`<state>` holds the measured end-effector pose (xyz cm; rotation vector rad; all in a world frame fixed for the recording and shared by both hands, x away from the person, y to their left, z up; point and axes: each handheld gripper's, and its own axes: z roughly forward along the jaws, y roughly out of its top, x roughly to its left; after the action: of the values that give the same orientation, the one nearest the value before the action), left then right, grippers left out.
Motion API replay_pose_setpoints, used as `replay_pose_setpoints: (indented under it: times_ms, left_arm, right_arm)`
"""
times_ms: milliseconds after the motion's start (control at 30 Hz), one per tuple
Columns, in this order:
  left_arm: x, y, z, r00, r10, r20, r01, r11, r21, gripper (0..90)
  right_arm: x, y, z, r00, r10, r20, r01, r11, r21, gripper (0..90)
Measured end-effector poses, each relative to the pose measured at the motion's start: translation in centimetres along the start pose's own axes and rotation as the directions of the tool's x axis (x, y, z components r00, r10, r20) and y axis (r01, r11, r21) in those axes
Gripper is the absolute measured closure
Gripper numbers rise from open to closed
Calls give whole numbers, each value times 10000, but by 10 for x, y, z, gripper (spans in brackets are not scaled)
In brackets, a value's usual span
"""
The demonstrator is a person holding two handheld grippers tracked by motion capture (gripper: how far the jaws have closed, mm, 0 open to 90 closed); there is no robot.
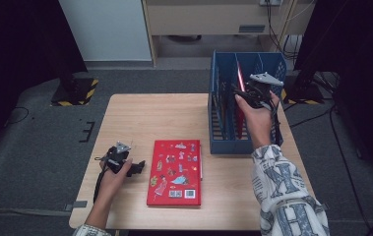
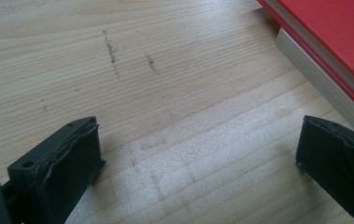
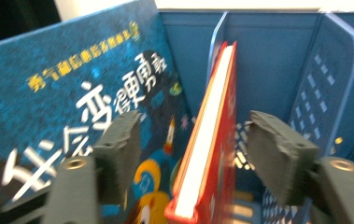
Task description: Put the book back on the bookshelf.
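Note:
A red book (image 1: 175, 172) with small pictures on its cover lies flat on the wooden table (image 1: 149, 115); its edge shows as the red book (image 2: 333, 42) in the left gripper view. My left gripper (image 1: 137, 167) rests on the table just left of it, open, nothing between its pads (image 2: 67, 158). A blue file rack (image 1: 245, 101) stands at the table's right. My right gripper (image 1: 240, 93) hovers over it, open, its pads (image 3: 277, 154) on either side of an upright red book (image 3: 209, 135) in a slot. A blue book (image 3: 81, 98) leans beside it.
The rack's blue dividers (image 3: 324, 79) rise close on the right of the upright red book. Beyond the table are a grey floor, a wooden cabinet (image 1: 208, 19) and black stands with yellow-striped bases (image 1: 76, 91).

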<state>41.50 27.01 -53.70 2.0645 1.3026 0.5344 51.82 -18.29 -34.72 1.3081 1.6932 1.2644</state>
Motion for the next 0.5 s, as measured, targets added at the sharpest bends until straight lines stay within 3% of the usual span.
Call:
replay_pose_setpoints:
  times_ms: [100, 400, 500]
  left_arm:
    - [0, 0, 0, 10000, 0, 3, 0, 10000, 4, 0]
    - [0, 0, 0, 10000, 0, 5, 0, 10000, 2, 0]
    - [0, 0, 0, 10000, 5, 6, -5, 10000, 6, 0]
  right_arm:
    - [-2, -4, -6, 9988, 182, -449, -188, 9997, -127, 227]
    - [-1, -19, -30, 9944, -518, -924, 526, 9986, 64, 122]
    - [1, -26, -39, 9915, -545, -1183, 566, 9983, 145, 86]
